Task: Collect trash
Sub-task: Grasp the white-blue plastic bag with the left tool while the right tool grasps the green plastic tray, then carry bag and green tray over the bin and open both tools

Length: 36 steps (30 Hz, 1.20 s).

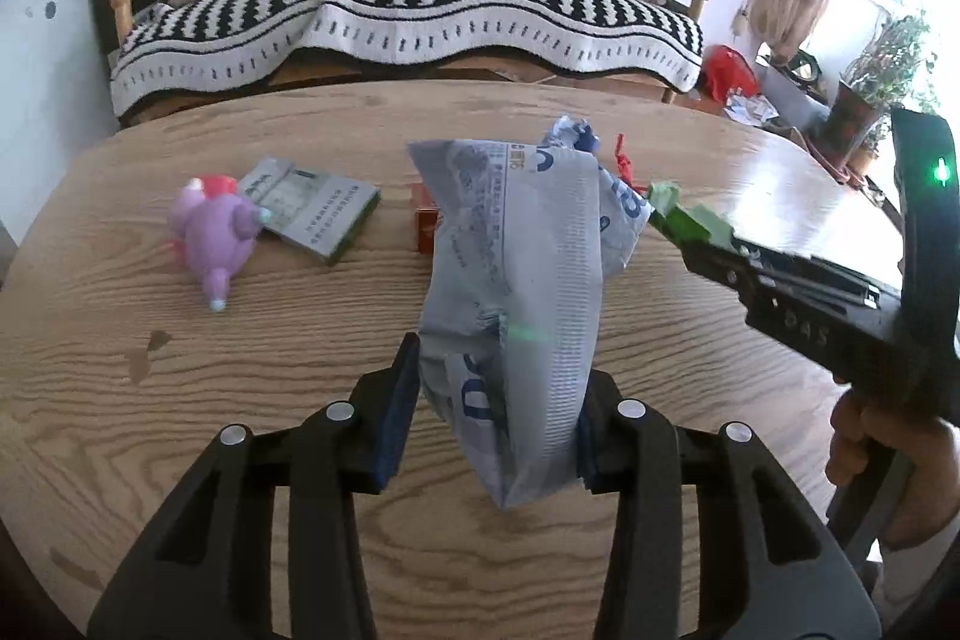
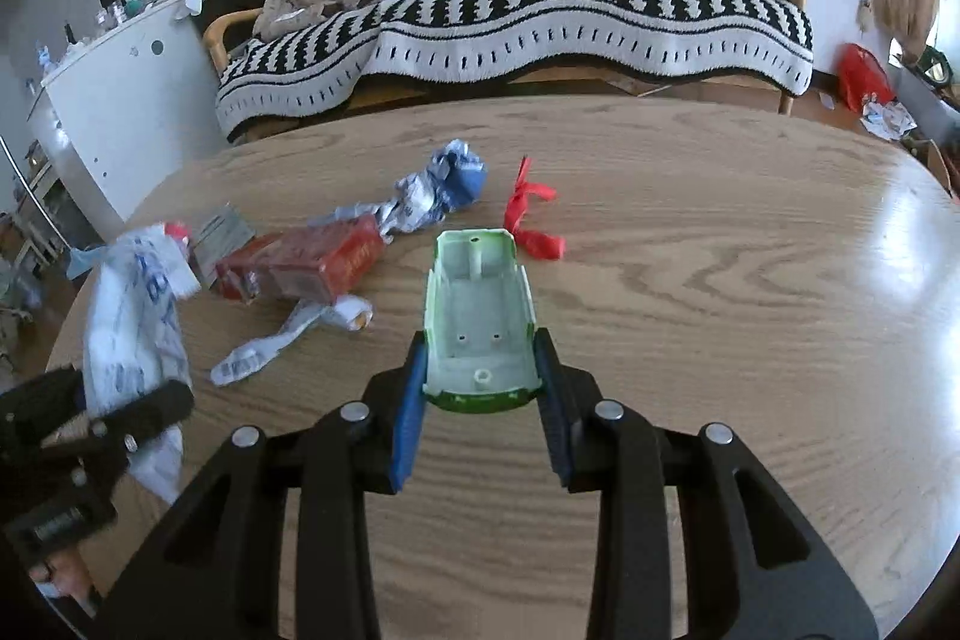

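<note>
left gripper [image 1: 498, 418] clamps the crumpled wrapper [image 1: 516, 292]; right gripper [image 2: 480, 388] clamps the green shell [image 2: 477, 310], long axis toward 12 o'clock; remaining foil wrapper [image 2: 432, 196] lies at 11 o'clock.

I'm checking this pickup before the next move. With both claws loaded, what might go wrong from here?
1. The left claw pinches only the lower end of the floppy grey wrapper; it may slip or snag.
2. The right claw grips the green plastic toy shell by one end, so it may pivot out.
3. The two claws are close and may collide.
</note>
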Tool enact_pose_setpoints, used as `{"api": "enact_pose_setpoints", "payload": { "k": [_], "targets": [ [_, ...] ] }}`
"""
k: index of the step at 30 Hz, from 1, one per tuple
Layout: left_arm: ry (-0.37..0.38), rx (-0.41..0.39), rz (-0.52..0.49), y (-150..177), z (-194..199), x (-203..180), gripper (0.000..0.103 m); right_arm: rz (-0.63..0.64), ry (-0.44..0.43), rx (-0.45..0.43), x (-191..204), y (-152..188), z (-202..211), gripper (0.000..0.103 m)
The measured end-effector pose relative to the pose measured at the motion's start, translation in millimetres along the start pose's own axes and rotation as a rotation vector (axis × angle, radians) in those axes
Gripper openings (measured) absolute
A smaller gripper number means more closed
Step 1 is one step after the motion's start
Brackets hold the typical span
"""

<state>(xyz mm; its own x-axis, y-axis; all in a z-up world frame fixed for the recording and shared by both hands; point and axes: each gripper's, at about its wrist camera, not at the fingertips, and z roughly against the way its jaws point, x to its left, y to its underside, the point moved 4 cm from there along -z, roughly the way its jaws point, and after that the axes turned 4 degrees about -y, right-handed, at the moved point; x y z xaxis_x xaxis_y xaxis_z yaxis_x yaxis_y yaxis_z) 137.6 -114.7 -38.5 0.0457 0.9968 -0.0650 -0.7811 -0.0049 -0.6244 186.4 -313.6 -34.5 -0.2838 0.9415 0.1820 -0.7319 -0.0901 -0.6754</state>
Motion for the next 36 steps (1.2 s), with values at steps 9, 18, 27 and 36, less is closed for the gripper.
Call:
{"api": "enact_pose_setpoints", "payload": {
  "k": [9,18,27,36],
  "targets": [
    [-0.061,0.010,0.041,12,30,29,0.041,-0.021,-0.040,0.015,7,17,14,0.034],
    [0.073,-0.032,-0.067,12,81,-33,0.040,-0.123,-0.054,-0.148,-18,34,118,0.034],
    [0.396,-0.033,-0.306,56,139,-205,0.040,-0.294,0.254,-0.209,-141,164,318,0.034],
    [0.514,0.190,-0.541,162,123,-340,0.040,-0.555,0.302,-0.153,-202,318,370,0.034]
  ]
}}
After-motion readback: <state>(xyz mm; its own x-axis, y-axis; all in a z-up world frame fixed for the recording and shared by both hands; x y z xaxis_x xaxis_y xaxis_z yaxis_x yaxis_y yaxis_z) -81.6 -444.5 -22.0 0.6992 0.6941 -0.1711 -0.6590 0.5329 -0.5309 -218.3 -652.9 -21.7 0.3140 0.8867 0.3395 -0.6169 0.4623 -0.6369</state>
